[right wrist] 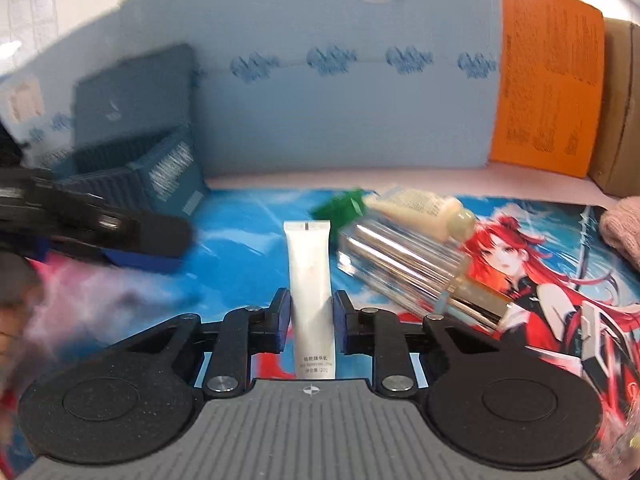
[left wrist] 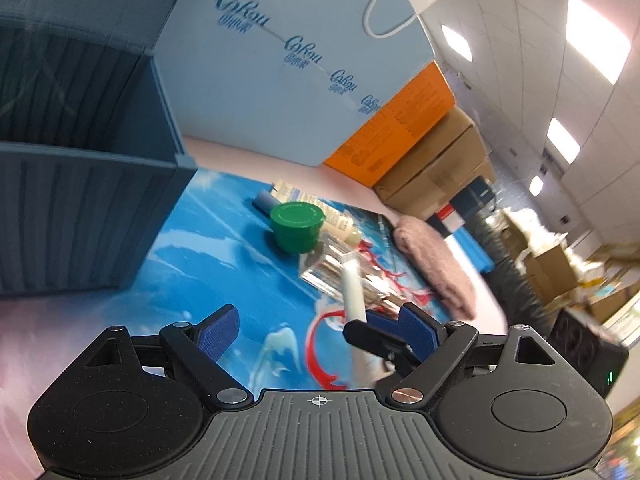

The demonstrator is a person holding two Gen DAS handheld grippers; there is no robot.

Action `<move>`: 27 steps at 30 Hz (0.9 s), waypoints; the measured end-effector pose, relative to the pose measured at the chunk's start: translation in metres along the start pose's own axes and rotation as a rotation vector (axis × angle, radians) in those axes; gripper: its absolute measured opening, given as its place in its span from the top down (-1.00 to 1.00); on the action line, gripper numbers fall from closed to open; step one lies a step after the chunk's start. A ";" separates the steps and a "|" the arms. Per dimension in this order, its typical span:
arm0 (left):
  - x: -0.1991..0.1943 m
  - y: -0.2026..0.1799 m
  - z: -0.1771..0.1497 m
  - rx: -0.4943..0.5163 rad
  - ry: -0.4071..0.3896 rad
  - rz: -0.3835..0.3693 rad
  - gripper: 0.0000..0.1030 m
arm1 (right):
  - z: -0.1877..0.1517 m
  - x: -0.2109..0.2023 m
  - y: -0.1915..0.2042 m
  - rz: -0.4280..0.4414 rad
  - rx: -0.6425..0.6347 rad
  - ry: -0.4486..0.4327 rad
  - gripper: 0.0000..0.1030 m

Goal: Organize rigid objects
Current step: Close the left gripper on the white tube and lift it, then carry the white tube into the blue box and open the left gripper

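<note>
The right gripper (right wrist: 310,312) clamps a white tube (right wrist: 309,280); the left gripper (left wrist: 316,330) (spread wide, empty) waits beside the blue box (left wrist: 92,200), where the tube should go steadily.

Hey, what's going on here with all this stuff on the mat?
Someone is tidying toiletries with two handheld grippers. The right gripper is shut on a white tube. The left gripper is open and holds nothing. A green jar, a clear bottle and a cream bottle lie on the mat beside the blue box.
</note>
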State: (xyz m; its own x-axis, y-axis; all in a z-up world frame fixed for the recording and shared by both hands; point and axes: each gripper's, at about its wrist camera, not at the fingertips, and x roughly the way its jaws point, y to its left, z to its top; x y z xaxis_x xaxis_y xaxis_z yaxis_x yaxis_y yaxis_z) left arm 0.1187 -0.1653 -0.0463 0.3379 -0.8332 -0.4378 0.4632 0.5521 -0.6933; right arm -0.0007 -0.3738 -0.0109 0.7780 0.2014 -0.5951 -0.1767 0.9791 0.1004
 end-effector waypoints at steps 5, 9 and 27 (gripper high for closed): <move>-0.002 -0.002 -0.001 0.000 -0.020 -0.050 -0.62 | 0.001 -0.004 0.023 0.057 -0.026 -0.016 0.59; -0.002 -0.006 -0.001 0.035 -0.020 -0.031 0.23 | 0.002 0.001 0.034 0.086 -0.032 -0.013 0.59; -0.095 -0.021 0.028 0.152 -0.363 -0.023 0.77 | 0.061 -0.014 0.098 0.143 -0.147 -0.254 0.59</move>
State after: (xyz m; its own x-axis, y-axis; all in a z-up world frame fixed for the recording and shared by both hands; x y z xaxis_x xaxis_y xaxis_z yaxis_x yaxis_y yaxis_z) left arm 0.0999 -0.0968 0.0255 0.5816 -0.7949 -0.1732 0.5810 0.5549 -0.5955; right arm 0.0078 -0.2789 0.0564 0.8611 0.3552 -0.3637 -0.3659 0.9297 0.0417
